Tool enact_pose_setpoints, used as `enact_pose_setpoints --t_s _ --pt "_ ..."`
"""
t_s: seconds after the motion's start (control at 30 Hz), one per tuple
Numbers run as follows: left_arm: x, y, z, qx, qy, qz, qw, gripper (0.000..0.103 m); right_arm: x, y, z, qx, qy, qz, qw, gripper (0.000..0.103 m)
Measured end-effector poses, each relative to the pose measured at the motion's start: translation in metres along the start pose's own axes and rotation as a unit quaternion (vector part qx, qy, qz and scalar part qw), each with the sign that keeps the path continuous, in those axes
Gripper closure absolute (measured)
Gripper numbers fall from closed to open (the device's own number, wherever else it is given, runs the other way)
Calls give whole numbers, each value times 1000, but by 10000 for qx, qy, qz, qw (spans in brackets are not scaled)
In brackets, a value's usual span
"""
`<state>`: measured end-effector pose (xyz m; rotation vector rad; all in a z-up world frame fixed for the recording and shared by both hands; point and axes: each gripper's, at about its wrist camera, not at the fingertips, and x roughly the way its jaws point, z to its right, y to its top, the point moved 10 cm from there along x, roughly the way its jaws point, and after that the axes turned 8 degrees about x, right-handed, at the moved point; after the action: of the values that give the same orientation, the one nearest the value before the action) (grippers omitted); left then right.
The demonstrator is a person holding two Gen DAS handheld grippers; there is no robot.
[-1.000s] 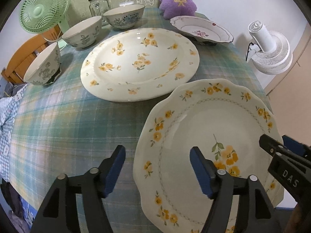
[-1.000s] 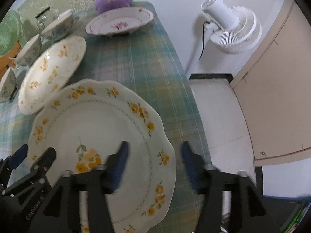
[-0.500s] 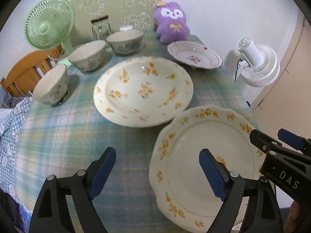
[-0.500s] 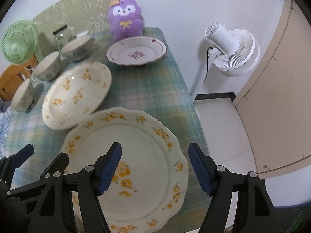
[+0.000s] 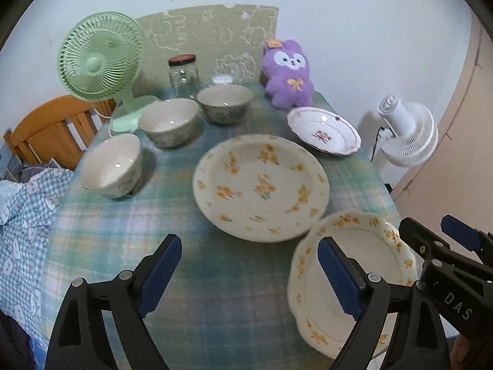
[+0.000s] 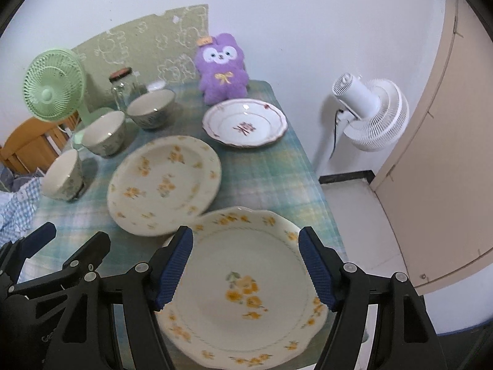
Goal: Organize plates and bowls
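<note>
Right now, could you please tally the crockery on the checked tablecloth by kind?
Cream ceramic bowls with grey-green floral outsides: 3
Cream plates with yellow flowers: 2
White scalloped plate with a dark red motif: 1
Total: 6

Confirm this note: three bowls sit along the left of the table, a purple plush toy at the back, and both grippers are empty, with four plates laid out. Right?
Not quite: there are three plates, not four, as the right wrist view shows. The rest stands.
</note>
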<state>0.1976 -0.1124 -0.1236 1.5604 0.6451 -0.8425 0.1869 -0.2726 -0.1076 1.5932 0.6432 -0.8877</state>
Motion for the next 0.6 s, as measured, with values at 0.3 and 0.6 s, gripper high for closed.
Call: enact_pose_setpoints --t_s 0.3,0.6 --pt "-18 14 -46 -13 228 264 9994 12 -21 9 -46 138 39 277 9995 29" --pt "-23 32 -80 112 136 462 9988 13 -31 16 -77 488 -130 540 9973 29"
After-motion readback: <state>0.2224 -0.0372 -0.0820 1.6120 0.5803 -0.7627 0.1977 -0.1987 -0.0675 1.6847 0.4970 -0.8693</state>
